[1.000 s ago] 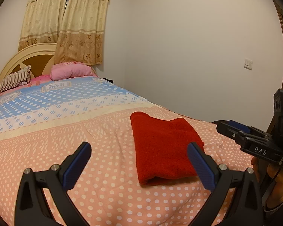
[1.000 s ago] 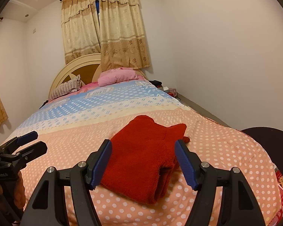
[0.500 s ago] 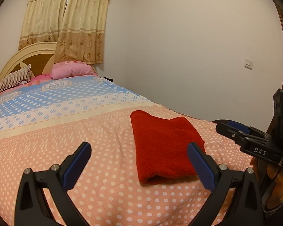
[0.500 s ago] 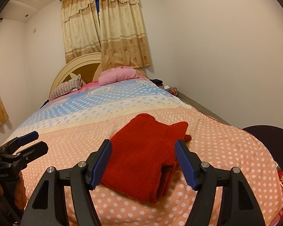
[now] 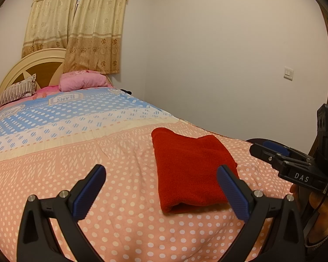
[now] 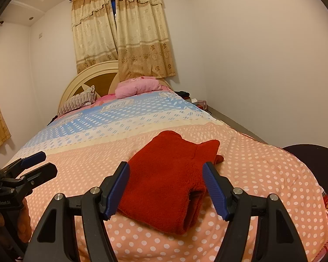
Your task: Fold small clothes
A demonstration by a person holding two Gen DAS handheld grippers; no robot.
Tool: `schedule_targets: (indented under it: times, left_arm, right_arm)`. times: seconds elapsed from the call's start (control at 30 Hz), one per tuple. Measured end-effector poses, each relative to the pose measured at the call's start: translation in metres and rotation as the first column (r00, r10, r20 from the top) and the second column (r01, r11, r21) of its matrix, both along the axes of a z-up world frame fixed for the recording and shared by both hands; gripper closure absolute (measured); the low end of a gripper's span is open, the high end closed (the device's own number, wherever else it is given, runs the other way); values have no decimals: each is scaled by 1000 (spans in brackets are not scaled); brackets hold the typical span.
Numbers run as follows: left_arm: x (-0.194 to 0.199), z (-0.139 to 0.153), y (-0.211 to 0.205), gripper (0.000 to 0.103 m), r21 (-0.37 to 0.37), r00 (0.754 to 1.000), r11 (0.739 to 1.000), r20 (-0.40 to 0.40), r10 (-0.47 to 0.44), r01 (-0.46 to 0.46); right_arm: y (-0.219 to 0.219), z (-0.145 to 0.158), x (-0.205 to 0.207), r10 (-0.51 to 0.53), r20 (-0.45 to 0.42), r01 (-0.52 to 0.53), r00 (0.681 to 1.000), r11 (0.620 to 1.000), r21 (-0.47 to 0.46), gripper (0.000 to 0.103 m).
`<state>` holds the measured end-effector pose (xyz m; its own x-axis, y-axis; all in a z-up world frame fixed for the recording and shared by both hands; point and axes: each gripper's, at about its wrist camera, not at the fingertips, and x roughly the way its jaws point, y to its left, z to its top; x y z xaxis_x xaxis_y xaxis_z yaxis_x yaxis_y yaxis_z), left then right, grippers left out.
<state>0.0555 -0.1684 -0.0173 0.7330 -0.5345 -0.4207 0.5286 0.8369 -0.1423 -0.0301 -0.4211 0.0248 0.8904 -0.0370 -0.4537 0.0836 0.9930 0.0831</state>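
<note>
Right wrist view is showing a folded, fuzzy red fleece garment [image 6: 168, 179] lying on the dotted peach bed quilt [image 6: 262, 174]; the right gripper [image 6: 166, 190] and left gripper [image 5: 161, 194] are standing wide open, holding nothing.

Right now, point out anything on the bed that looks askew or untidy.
Only a small thing: the folded red garment lies at an angle on the dotted bedspread, and a bit of fabric pokes out at its far right corner. Nothing else stands out.

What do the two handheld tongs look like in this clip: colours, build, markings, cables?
Both tongs are black plastic frames with blue ribbed pads and silver bolt heads. The left tongs show this up close, as do the right tongs. Seen from the left camera, the right tongs carry white "DAS" lettering, a green indicator light on the camera block, a black cable and a white label. A dark sleeve cuff shows below.
</note>
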Motion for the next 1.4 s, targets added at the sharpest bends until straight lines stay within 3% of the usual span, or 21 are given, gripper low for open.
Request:
schedule_targets:
  times: [1.4]
  left_arm:
    - [-1,-4,-9,0,52,999,998,-34,-23,25]
  right_arm:
    - [12,-7,-2,14,-5,-14,1000,1000,7,33]
